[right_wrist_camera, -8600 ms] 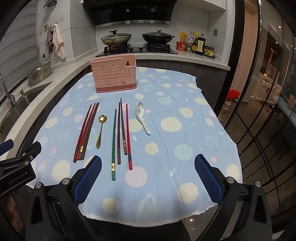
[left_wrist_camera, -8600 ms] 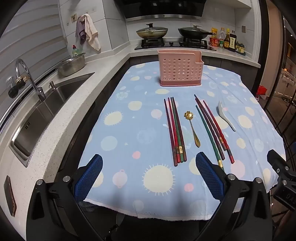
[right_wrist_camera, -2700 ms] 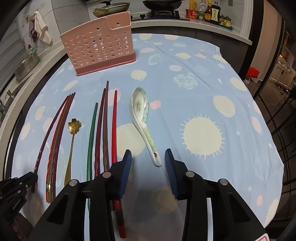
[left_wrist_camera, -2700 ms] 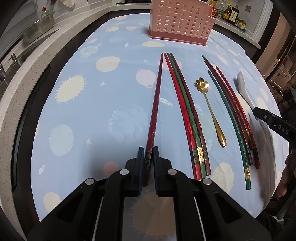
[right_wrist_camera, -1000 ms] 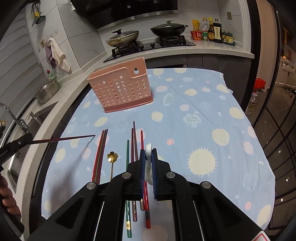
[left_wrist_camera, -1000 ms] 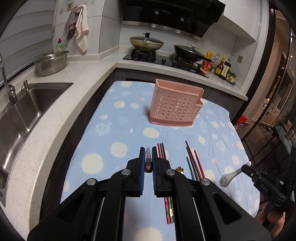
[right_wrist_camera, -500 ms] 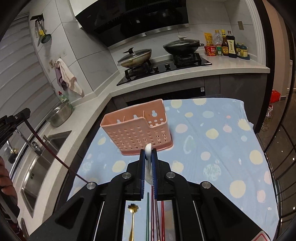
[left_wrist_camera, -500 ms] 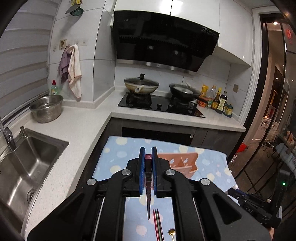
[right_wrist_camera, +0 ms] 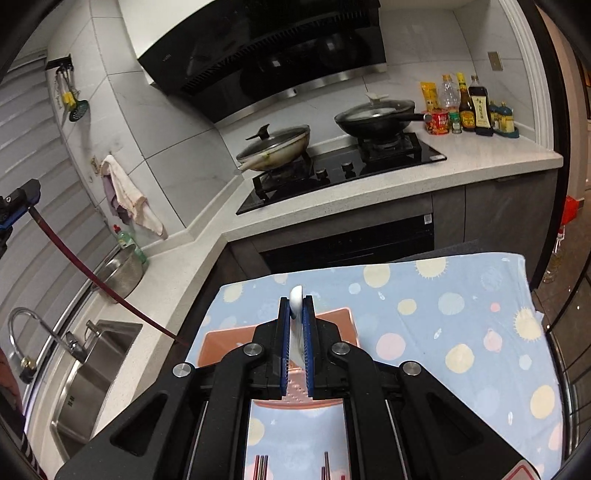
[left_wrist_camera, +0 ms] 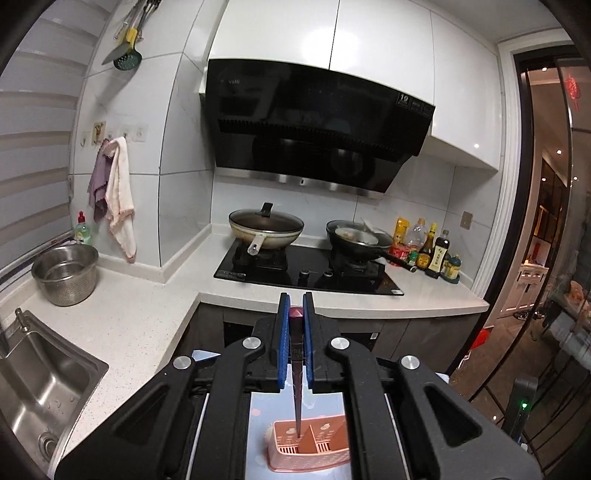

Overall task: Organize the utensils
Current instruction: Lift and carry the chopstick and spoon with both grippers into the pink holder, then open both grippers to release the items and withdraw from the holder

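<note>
One dark red chopstick [left_wrist_camera: 296, 373] is clamped by the left tool [left_wrist_camera: 295, 317], its tip hanging over the pink two-compartment holder [left_wrist_camera: 308, 448] at 6 o'clock. One white spoon [right_wrist_camera: 295, 306] is clamped by the right tool [right_wrist_camera: 295, 314].

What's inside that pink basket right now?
Seen from the left wrist, the pink basket has a divider and only the tip of a dark red chopstick, held by the left gripper, above or just inside one compartment. Its bottom is partly hidden by the gripper frame.

dim, sharp kitchen views, fisheye-bent edges, glare on white cabinets [left_wrist_camera: 369, 29].
</note>
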{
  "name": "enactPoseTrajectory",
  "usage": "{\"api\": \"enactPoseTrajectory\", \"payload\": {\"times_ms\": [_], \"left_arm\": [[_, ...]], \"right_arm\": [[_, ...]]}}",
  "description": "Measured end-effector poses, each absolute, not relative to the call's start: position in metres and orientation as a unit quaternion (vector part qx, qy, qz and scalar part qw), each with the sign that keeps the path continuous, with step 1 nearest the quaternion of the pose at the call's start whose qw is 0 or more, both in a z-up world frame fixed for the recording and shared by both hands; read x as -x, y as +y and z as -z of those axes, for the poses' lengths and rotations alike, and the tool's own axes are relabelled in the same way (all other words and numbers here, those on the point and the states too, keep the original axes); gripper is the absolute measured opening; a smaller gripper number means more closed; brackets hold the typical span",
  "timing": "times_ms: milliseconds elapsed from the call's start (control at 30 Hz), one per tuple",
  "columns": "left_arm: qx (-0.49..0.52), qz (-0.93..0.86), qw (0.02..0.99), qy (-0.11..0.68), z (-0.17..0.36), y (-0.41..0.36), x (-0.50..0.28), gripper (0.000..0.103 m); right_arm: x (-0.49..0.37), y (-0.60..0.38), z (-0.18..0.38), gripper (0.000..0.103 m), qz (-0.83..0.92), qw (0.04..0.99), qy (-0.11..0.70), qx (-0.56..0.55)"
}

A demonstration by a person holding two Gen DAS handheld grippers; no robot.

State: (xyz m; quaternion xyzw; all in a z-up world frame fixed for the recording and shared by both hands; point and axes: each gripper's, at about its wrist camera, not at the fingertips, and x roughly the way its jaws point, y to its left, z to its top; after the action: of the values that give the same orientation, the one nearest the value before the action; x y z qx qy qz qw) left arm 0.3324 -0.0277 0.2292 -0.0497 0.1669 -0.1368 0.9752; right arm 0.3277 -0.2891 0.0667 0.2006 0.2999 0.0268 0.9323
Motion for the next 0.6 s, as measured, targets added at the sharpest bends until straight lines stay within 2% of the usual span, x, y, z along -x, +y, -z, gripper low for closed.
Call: {"api": "enactPoseTrajectory", "payload": {"times_ms": [467,533,600], "left_arm": [[0.052,0.131,0.957,0.254,-0.145,-0.035,-0.378,0.007],[0.052,0.133,0.955,0.259,-0.140,-0.034,-0.379,0.007],[0.053,0.135,0.954,0.263,-0.135,-0.032,-0.379,0.008]], "right_arm": [[-0.365,-0.291,-0.009,0.008,-0.007,0.915,0.356,-0.188],[-0.361,-0.290,-0.011,0.010,0.009,0.921,0.346,-0.179],[-0.358,-0.289,-0.015,0.021,0.014,0.925,0.339,-0.173]]}}
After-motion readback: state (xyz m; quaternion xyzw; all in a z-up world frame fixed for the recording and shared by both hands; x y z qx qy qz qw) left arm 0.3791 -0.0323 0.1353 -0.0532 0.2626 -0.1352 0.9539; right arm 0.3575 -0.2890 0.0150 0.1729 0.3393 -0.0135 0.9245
